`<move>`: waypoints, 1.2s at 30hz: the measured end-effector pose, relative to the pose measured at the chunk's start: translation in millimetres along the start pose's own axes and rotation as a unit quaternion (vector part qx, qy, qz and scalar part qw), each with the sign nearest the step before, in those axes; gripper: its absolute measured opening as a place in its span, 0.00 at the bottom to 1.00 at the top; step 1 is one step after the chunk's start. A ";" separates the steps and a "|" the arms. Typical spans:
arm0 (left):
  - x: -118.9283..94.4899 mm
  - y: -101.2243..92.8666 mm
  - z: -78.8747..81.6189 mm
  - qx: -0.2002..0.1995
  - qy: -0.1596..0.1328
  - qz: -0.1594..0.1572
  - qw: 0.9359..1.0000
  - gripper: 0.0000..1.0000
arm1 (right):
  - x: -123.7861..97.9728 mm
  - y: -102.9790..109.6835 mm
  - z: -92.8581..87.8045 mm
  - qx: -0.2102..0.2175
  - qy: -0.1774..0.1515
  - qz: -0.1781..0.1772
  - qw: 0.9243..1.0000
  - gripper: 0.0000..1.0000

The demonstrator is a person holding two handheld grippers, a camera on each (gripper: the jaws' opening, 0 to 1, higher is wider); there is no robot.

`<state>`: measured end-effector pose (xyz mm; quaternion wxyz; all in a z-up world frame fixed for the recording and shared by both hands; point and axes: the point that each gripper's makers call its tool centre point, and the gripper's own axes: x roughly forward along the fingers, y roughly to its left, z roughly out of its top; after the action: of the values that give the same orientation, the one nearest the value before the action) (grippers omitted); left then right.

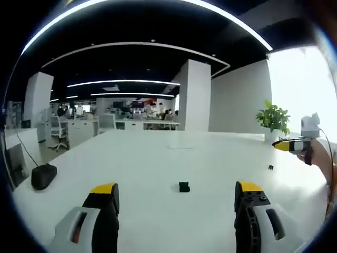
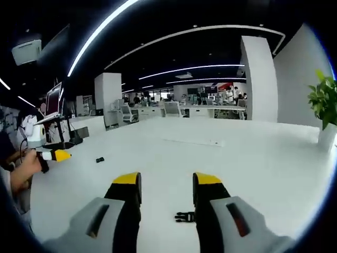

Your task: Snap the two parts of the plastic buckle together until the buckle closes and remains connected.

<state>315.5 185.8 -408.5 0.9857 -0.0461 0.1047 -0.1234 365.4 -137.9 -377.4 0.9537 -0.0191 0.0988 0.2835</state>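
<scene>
Two small black buckle parts lie apart on the white table (image 1: 158,158). One buckle part (image 1: 184,186) rests just ahead of my left gripper (image 1: 177,188), whose jaws stand wide open with nothing between them. The other buckle part (image 1: 270,167) is further right, near my right gripper (image 1: 293,145), which a hand holds. In the right gripper view that pronged part (image 2: 185,216) lies on the table beside the right jaw of my open right gripper (image 2: 166,180), not gripped. The first part (image 2: 100,159) sits far left, close to my left gripper (image 2: 57,155).
A black mouse-like object (image 1: 43,176) sits at the table's left edge. A potted plant (image 1: 274,118) stands at the far right of the table. A monitor on a stand (image 2: 55,100) and office desks with chairs lie beyond the table.
</scene>
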 end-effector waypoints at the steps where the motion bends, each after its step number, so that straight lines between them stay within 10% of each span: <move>1: 3.0 0.7 0.5 0.002 0.001 -0.001 1.000 0.93 | 1.4 -0.5 0.1 0.001 0.000 0.001 1.000 0.39; 10: 38.2 5.2 6.5 0.015 -0.001 -0.022 1.000 0.95 | 25.2 -1.3 -1.9 -0.026 0.007 0.031 0.999 0.39; 14: 52.8 3.7 3.3 0.000 -0.001 -0.045 0.999 0.94 | 23.0 9.8 -9.7 0.032 -0.005 0.078 0.996 0.40; 36: 68.7 -10.3 -11.2 0.032 0.043 -0.049 0.997 0.93 | 13.9 -15.1 -21.1 0.027 0.002 0.042 0.999 0.42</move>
<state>375.8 157.8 -431.6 0.9740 -0.0145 0.1407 -0.1768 381.3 -145.1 -401.1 0.9411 0.0099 0.1089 0.3201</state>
